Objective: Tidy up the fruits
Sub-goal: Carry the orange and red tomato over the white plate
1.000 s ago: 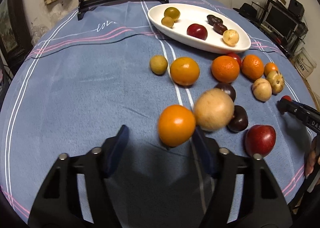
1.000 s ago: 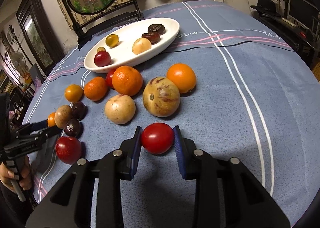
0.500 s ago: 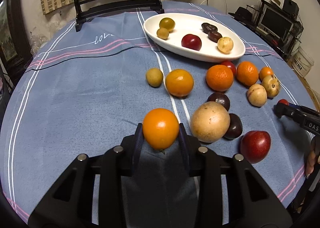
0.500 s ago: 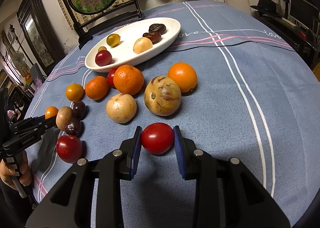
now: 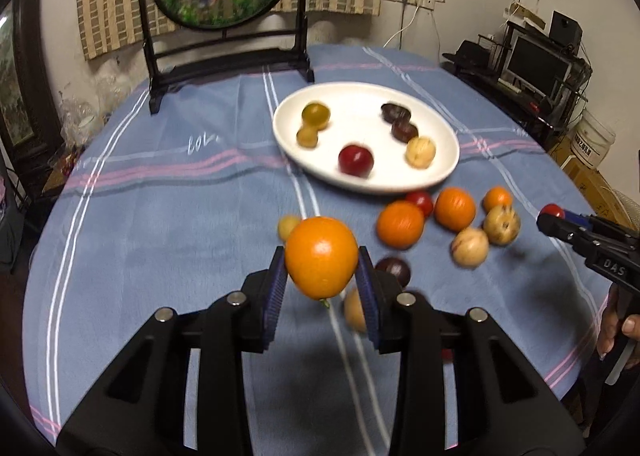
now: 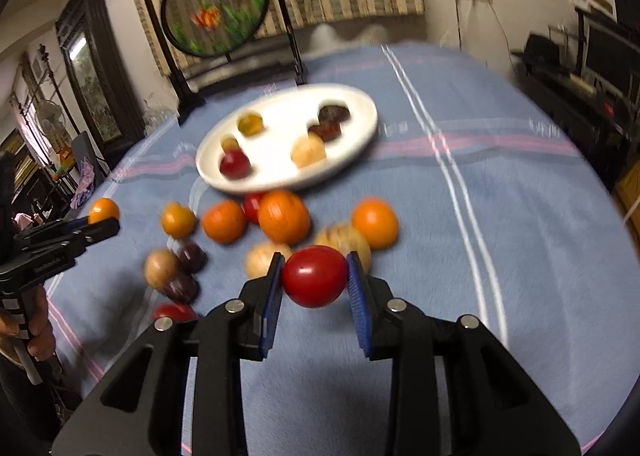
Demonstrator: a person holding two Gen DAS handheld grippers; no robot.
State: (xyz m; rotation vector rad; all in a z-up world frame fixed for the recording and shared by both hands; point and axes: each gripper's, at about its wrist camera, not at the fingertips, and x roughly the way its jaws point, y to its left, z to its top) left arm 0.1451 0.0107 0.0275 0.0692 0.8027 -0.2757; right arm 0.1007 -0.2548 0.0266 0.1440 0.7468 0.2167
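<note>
The left gripper [image 5: 321, 288] clamps a smooth, glossy orange [image 5: 321, 256] between its blue pads [image 5: 277, 288], a small green stem at the fruit's underside; its jaws have just been closing on it, and the fruit hangs clear of the blue striped cloth [image 5: 180, 224]. The right gripper [image 6: 314, 292] is clenched on a shiny red tomato [image 6: 314, 276], likewise held above the cloth. Beyond them loose fruit lies scattered on the cloth: oranges, tan round fruits and dark plums. Farther back stands the white plate [image 5: 360, 104], carrying two greenish fruits, a red one, two dark ones and a pale one.
</note>
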